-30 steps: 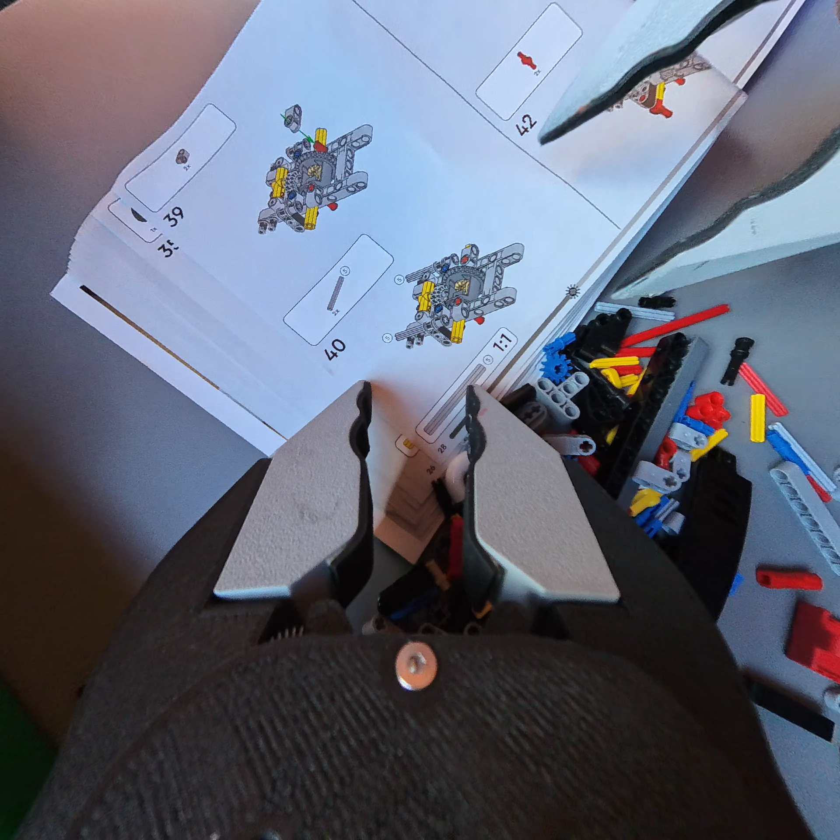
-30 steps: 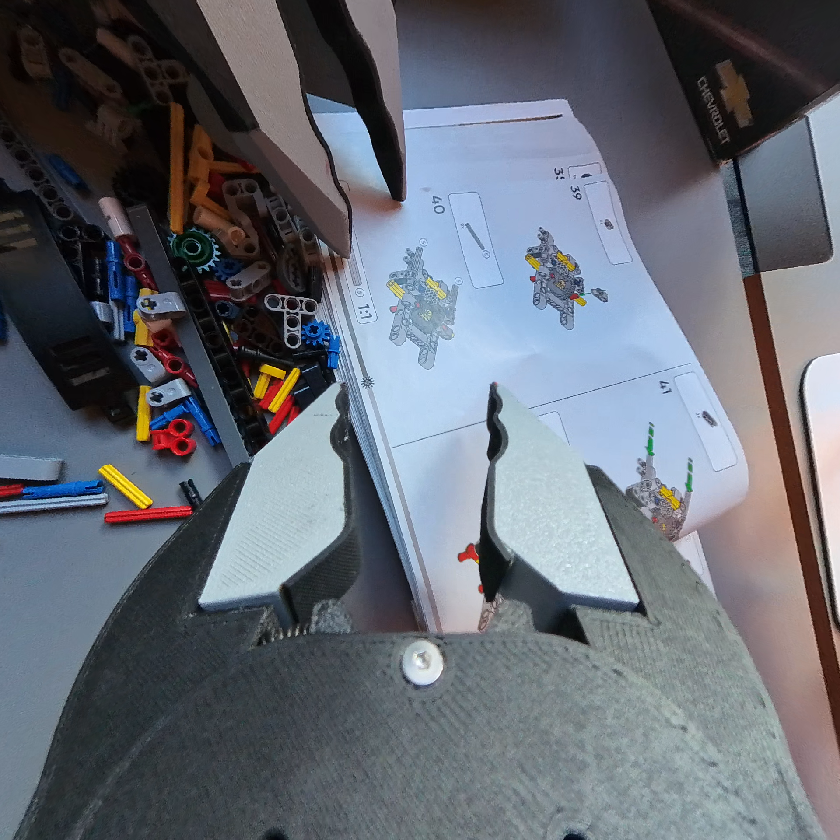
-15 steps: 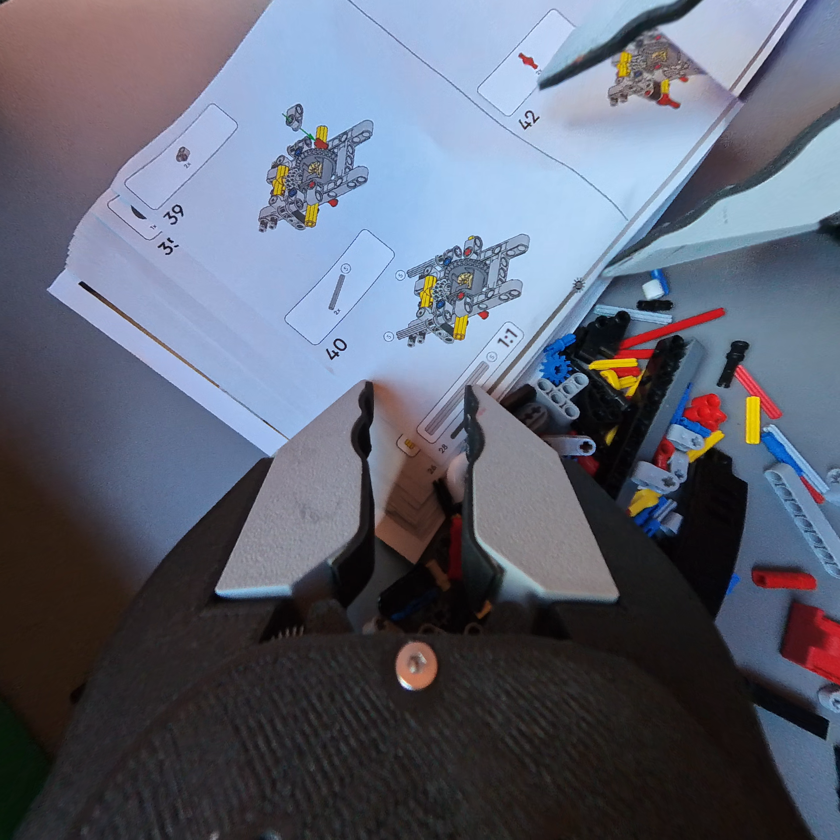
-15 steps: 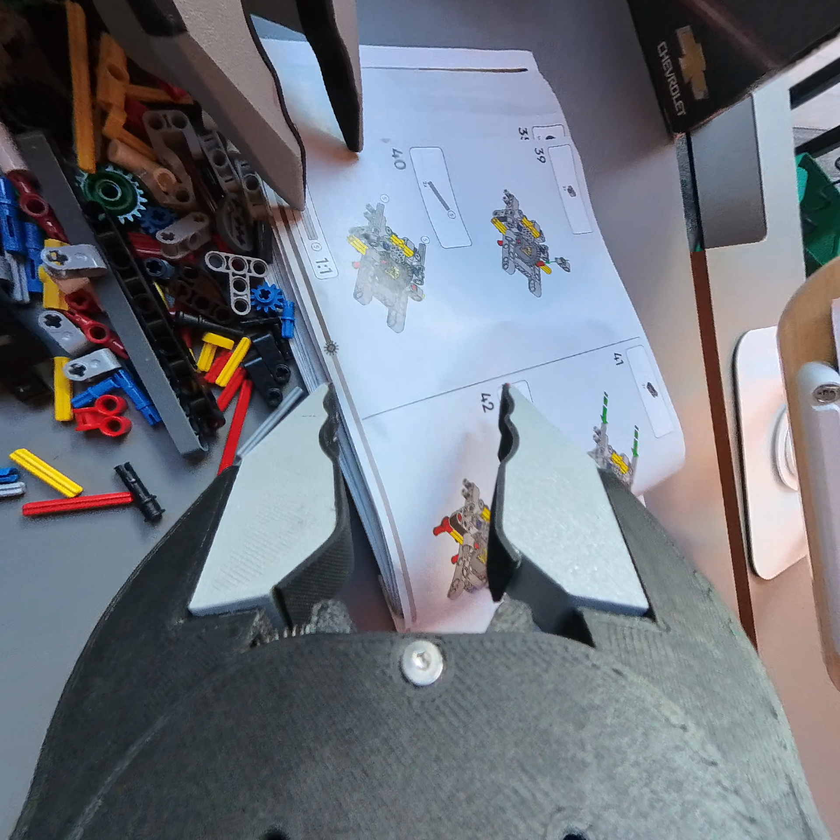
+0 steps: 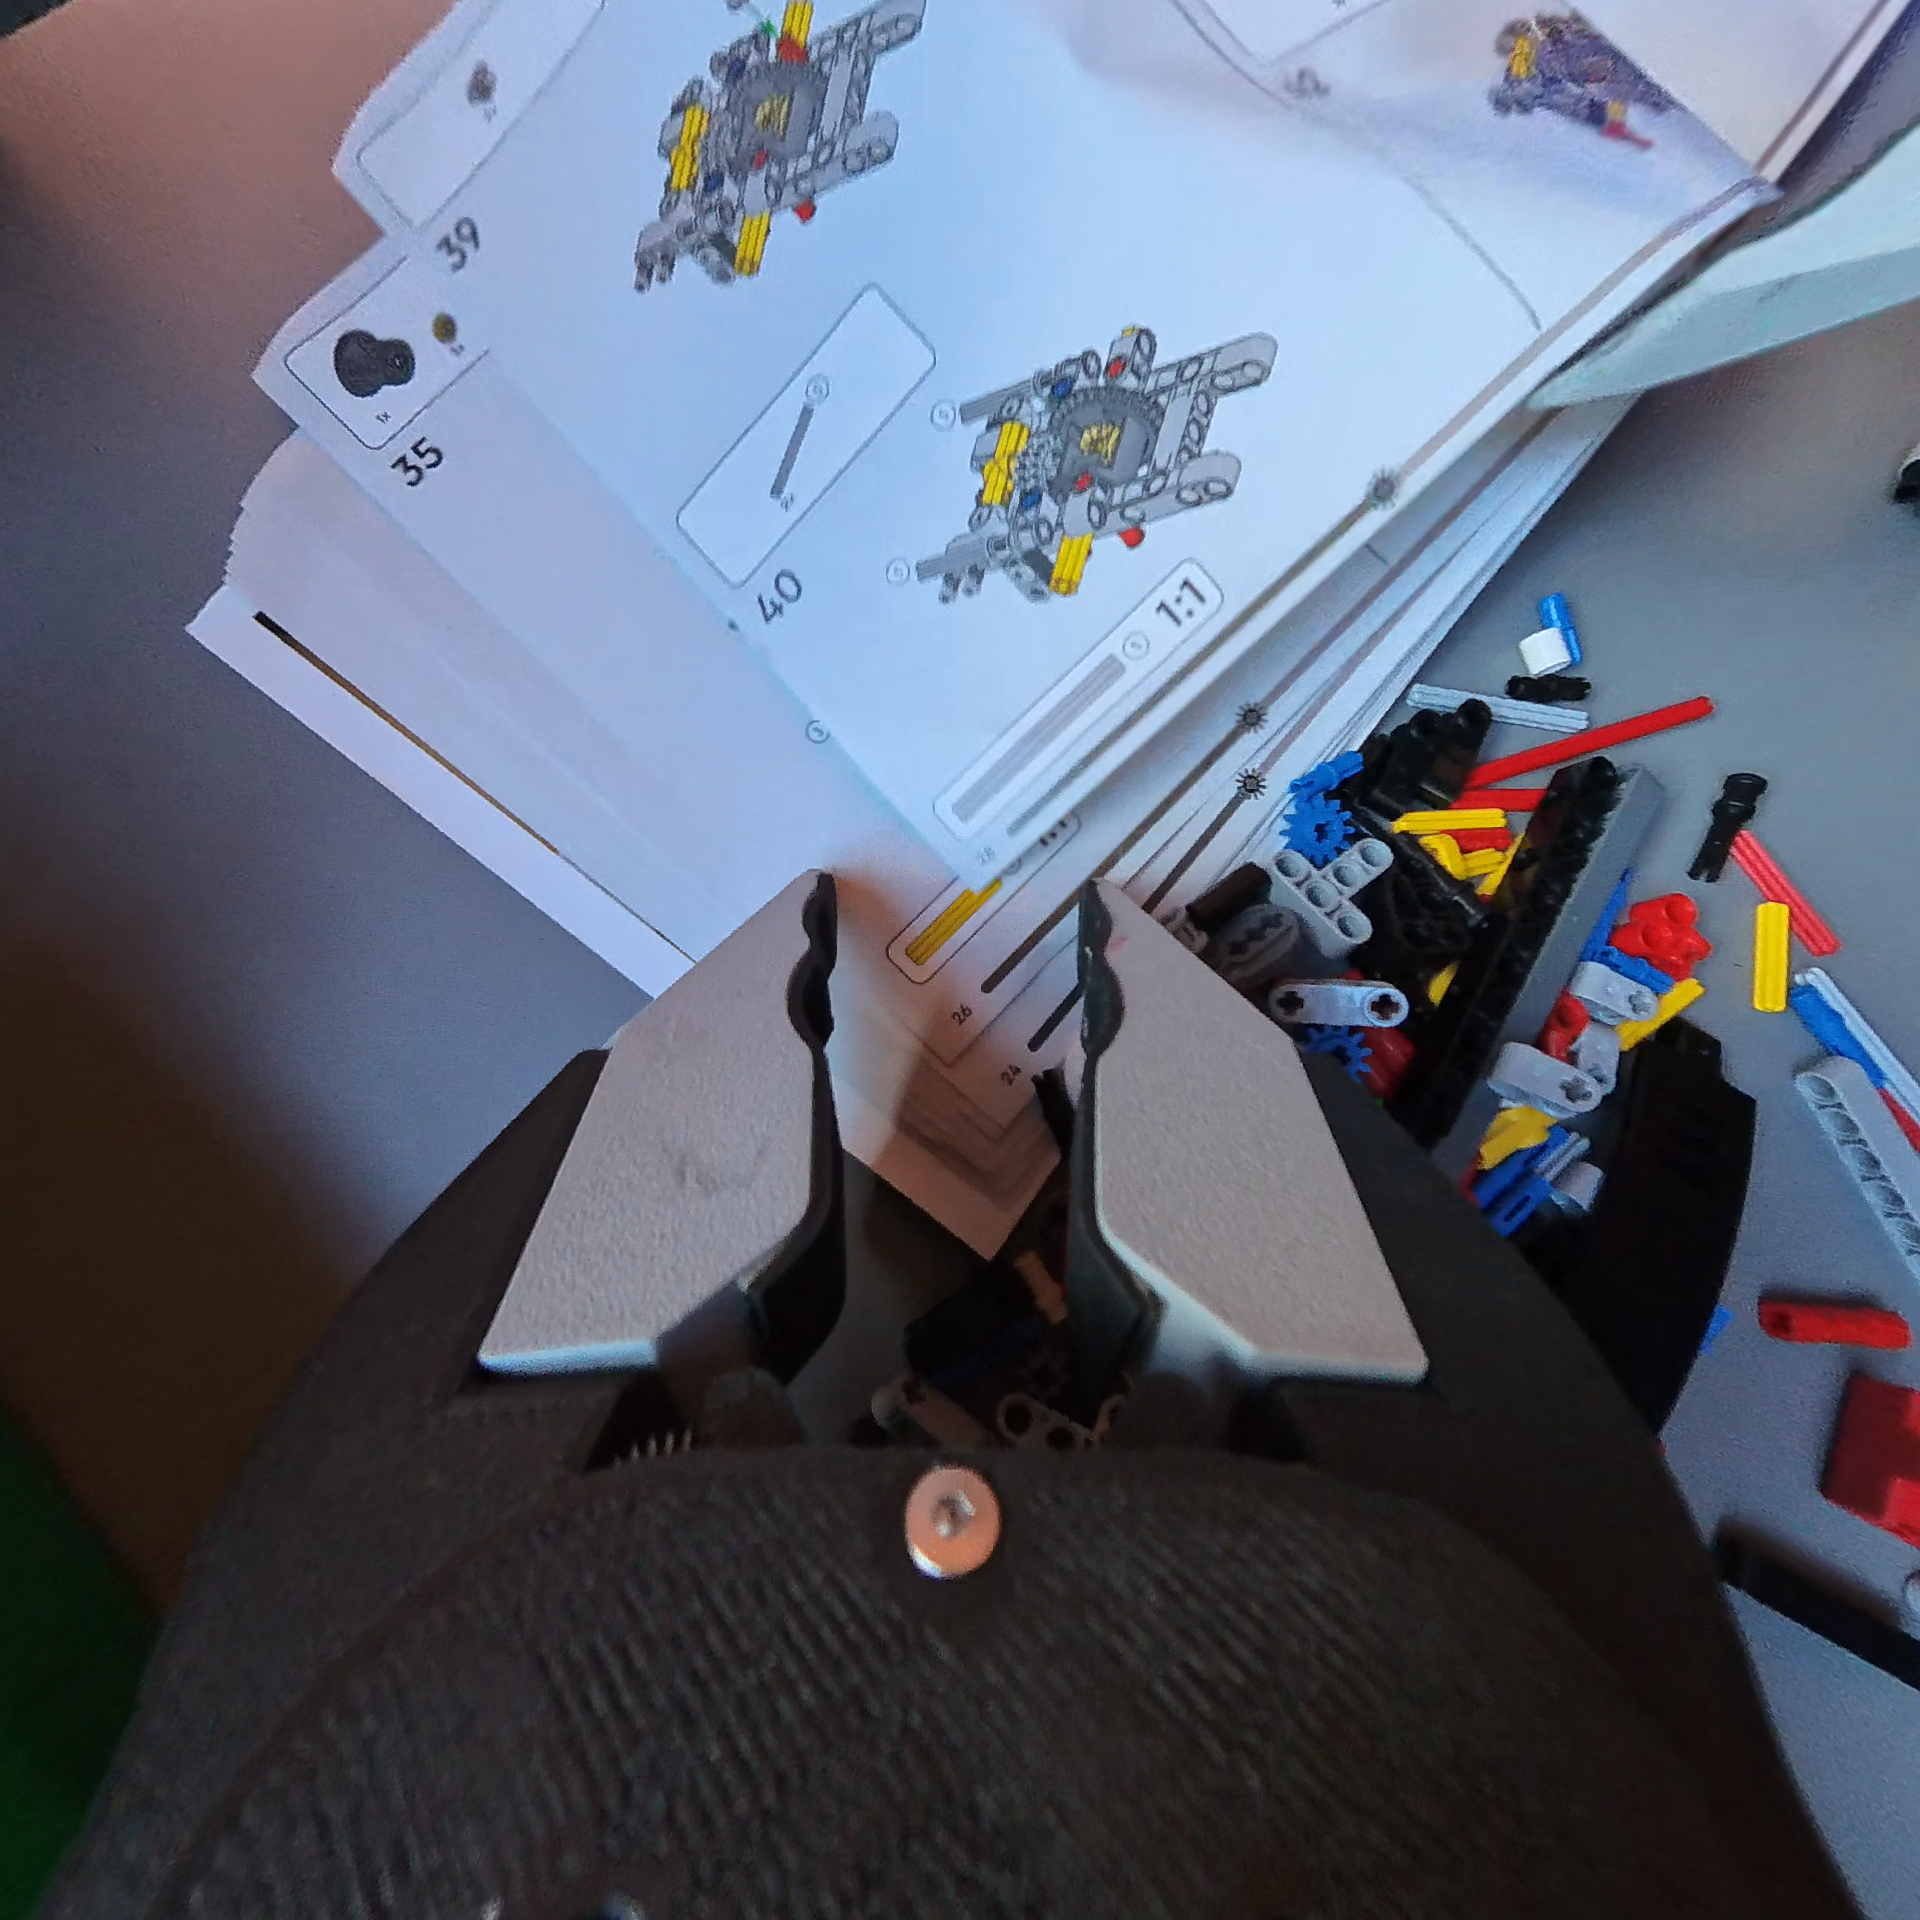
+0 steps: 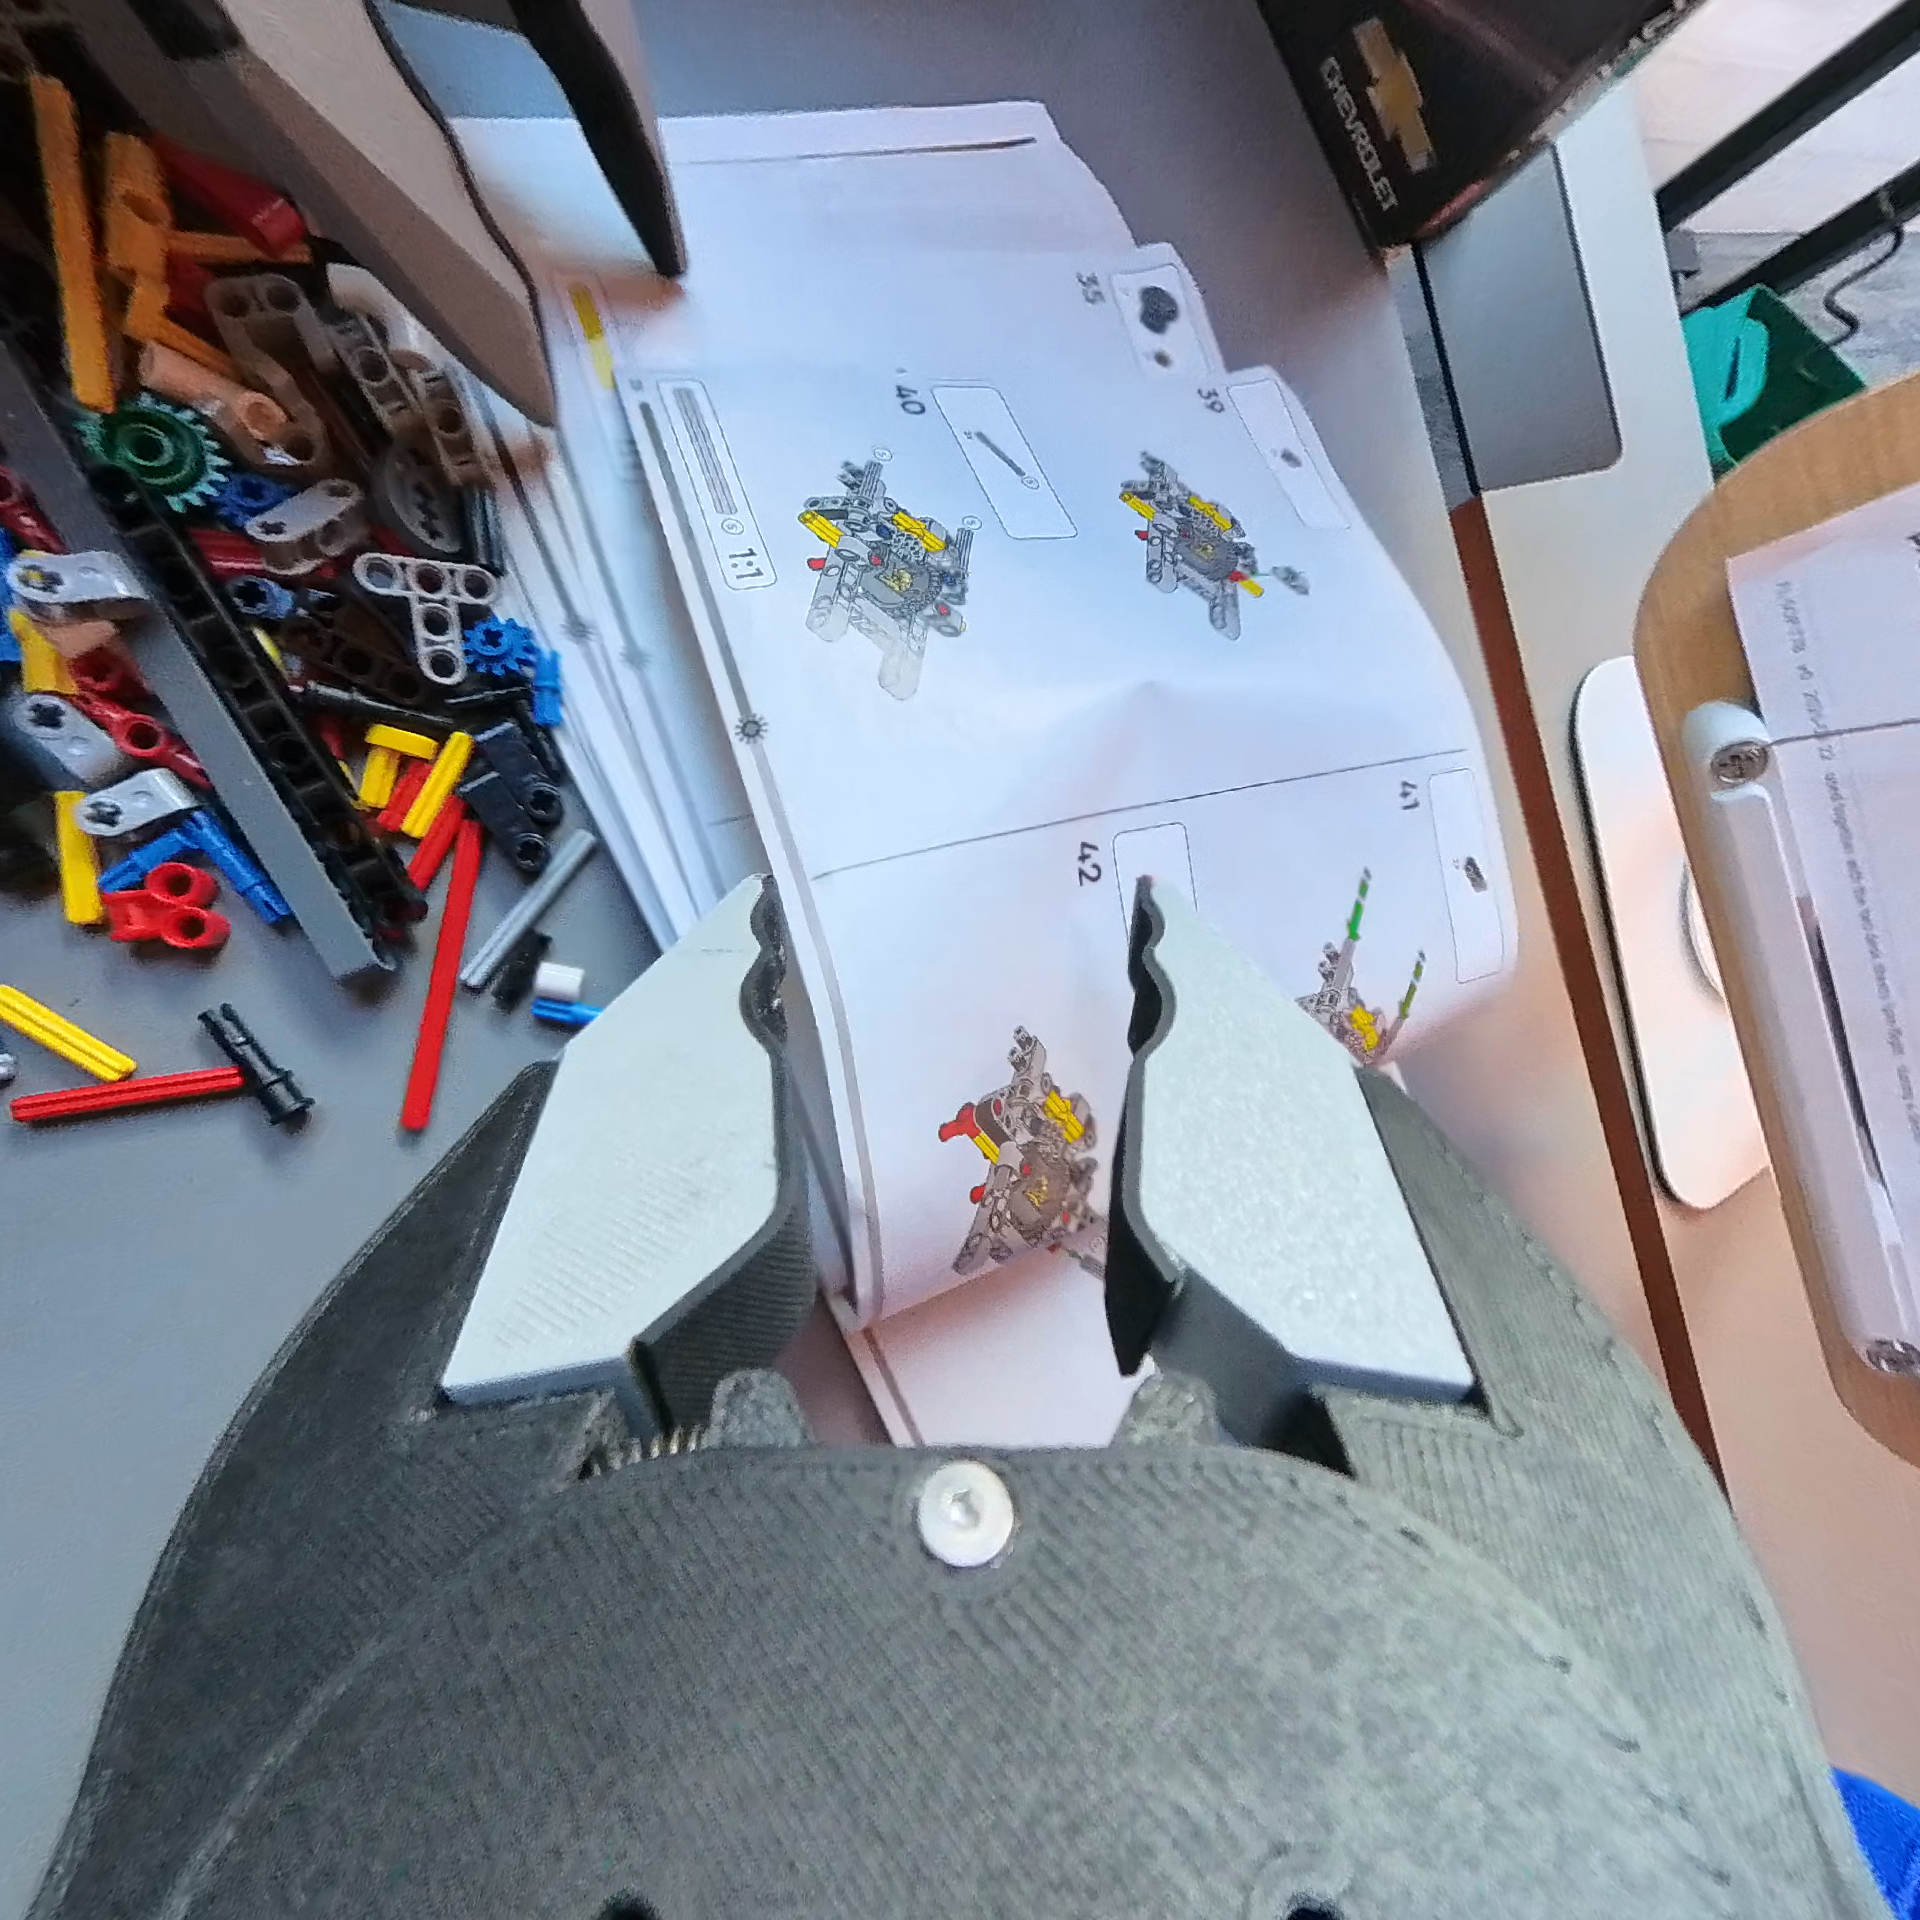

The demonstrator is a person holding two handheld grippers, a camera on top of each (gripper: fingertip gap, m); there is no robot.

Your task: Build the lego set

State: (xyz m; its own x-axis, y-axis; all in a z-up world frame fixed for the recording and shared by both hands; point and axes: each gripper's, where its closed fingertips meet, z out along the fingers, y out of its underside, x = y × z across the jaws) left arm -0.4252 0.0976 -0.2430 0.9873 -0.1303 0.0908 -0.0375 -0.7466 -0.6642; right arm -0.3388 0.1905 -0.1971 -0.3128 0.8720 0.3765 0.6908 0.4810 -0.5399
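the instruction booklet (image 6: 1039, 727) is spread flat on the grey table (image 6: 156, 1299) beside the loose building pieces (image 6: 312, 675); a lifted, curling page is straddled by the right gripper (image 6: 951, 904), jaws apart and clamped on nothing; the left gripper (image 5: 951, 904) is held apart over the near corner, likely as a weight.

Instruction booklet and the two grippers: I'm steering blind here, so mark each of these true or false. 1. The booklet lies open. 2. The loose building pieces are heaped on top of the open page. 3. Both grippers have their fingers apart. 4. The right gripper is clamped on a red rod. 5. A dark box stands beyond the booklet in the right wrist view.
1. True: the booklet lies open, its top page arched upward.
2. False: the building pieces lie on the grey table beside the booklet, not on the page.
3. True: the left gripper and the right gripper both show a clear gap.
4. False: the red rod lies loose on the table; nothing is pressed between the right gripper's fingers.
5. True: the dark box stands at the far edge.
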